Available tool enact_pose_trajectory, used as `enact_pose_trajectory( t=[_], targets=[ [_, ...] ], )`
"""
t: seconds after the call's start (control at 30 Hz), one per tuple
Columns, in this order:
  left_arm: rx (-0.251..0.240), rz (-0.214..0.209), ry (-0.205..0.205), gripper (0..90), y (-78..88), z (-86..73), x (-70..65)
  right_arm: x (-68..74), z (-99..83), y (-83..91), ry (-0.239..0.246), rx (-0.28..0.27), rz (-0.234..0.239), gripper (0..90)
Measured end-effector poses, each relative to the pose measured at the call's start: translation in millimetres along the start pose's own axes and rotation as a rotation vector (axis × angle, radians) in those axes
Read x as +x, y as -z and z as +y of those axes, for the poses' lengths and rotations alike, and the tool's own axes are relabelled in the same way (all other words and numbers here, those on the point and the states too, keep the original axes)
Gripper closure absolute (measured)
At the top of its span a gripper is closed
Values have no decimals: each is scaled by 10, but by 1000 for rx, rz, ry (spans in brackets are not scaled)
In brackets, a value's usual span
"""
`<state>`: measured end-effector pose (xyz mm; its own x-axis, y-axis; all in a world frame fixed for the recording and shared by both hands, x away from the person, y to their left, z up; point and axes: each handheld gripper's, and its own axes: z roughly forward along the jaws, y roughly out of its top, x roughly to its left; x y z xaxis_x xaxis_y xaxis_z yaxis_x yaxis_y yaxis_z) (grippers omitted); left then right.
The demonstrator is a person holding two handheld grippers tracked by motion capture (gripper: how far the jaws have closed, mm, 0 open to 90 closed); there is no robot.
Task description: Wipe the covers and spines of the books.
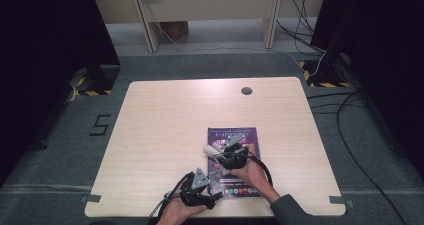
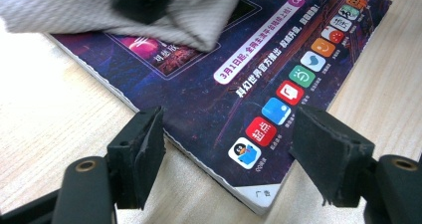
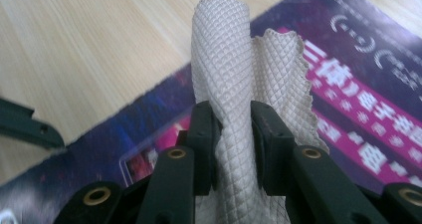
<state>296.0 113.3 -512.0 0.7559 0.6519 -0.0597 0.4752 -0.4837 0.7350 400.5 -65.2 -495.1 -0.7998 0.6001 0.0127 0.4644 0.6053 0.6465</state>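
Cloth (image 3: 226, 84) pinched in right gripper (image 3: 233, 134) — over magazine (image 3: 358, 109).

Bunched pale waffle-textured cloth (image 3: 224, 84), over purple magazine (image 1: 235, 161) lying flat

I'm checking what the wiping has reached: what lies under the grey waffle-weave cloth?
Under the grey waffle-weave cloth, pinched in the right gripper, lies the purple glossy magazine on the pale wooden table. The cover print directly beneath the cloth is hidden.

cloth (image 3: 224, 59): pale grey, diamond weave | magazine (image 2: 209, 84): purple, coloured icons
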Motion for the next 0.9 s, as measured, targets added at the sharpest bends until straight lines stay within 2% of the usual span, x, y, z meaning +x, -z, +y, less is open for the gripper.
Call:
enact_pose_trajectory(
  t=[0.17, 0.27, 0.67, 0.77, 0.9],
  targets=[
    [0, 2, -4, 287, 0, 2, 0, -84, -127, 121, -23, 7, -23, 731],
    [-2, 0, 1, 286, -2, 3, -3, -180, -276, 256, -55, 8, -53, 731],
    [0, -1, 1, 286, -2, 5, -1, -452, -646, 603, -149, 19, -134, 731],
    [-2, -4, 5, 285, -4, 2, 2, -456, -692, 643, -151, 17, -132, 730],
    [-1, -5, 5, 285, -4, 5, 3, -358, -708, 654, -130, 22, -129, 730]
  ],
)
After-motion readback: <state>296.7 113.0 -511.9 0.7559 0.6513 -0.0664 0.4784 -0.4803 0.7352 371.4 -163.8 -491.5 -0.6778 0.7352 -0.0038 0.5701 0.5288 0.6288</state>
